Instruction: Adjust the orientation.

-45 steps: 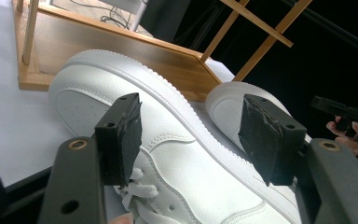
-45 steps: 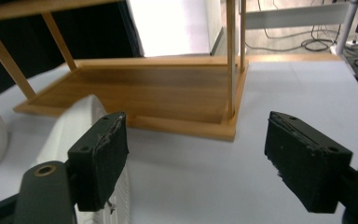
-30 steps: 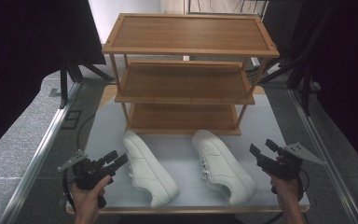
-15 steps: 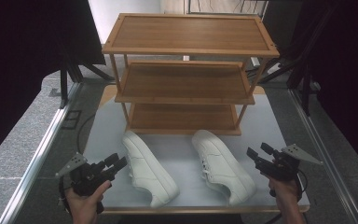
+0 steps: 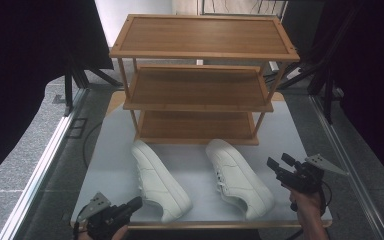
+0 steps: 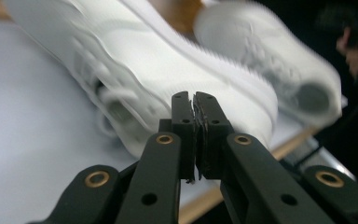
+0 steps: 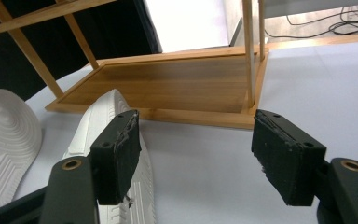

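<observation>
Two white shoes lie on the table in the high view, left shoe and right shoe, toes toward its front edge, just before the rack, probably waiting to be shelved. The left gripper sits at the front-left corner, the right gripper near the right edge.

Left gripper view: its jaws are pressed together on nothing, aimed at a blurred shoe.

Right gripper view: jaws stand wide apart, facing the rack's bottom shelf; ribbed soles show.
</observation>
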